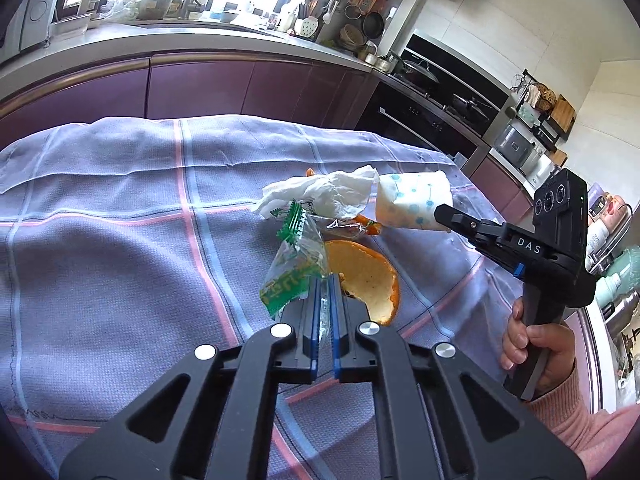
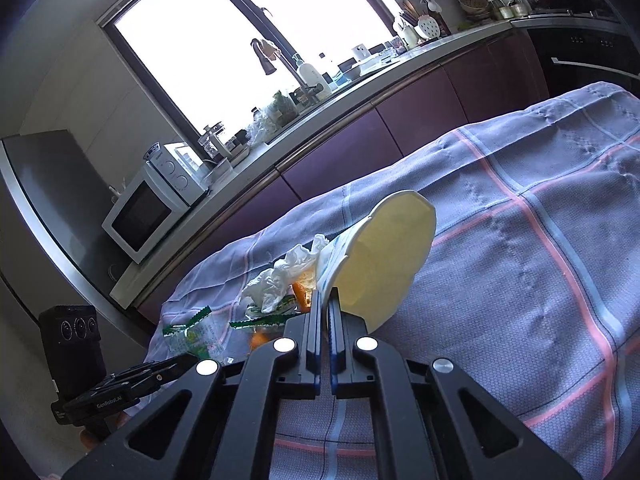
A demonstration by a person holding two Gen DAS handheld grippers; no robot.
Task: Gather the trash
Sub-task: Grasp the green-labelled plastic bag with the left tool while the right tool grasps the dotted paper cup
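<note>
1. Cloth (image 1: 120,208): a lilac sheet with pink and blue stripes covers the work surface. All trash lies on it or is held over it.
2. Left gripper (image 1: 325,280): fingers nearly together, clamped on the lower edge of the wrapper (image 1: 294,268). The wrapper is clear plastic with green print and a serrated green top edge. It stands up from the fingertips, clear of the cloth. In the right wrist view the same wrapper (image 2: 192,332) appears at lower left, beside the left gripper body.
3. Tissue (image 1: 320,196): crumpled white, lying beyond the wrapper, its right end touching the cup. In the right wrist view the tissue (image 2: 280,280) sits just left of the cup.
4. Small wrapper (image 1: 352,228): clear plastic with orange ends, lying between the tissue and the peel.
5. Peel (image 1: 366,276): an orange peel piece, pale inner side up, flat on the cloth just right of the left fingertips.
6. Cup (image 1: 414,200): white paper with blue dot print, tipped on its side. In the right wrist view the cup (image 2: 384,264) shows its open mouth and cream interior.
7. Right gripper (image 2: 328,300): fingers nearly together, pinching the cup rim, one finger inside the wall and one outside. From the left wrist view, the right gripper (image 1: 440,214) meets the cup at its right edge.
8. Right hand (image 1: 538,342): wrapped around the handle.
</note>
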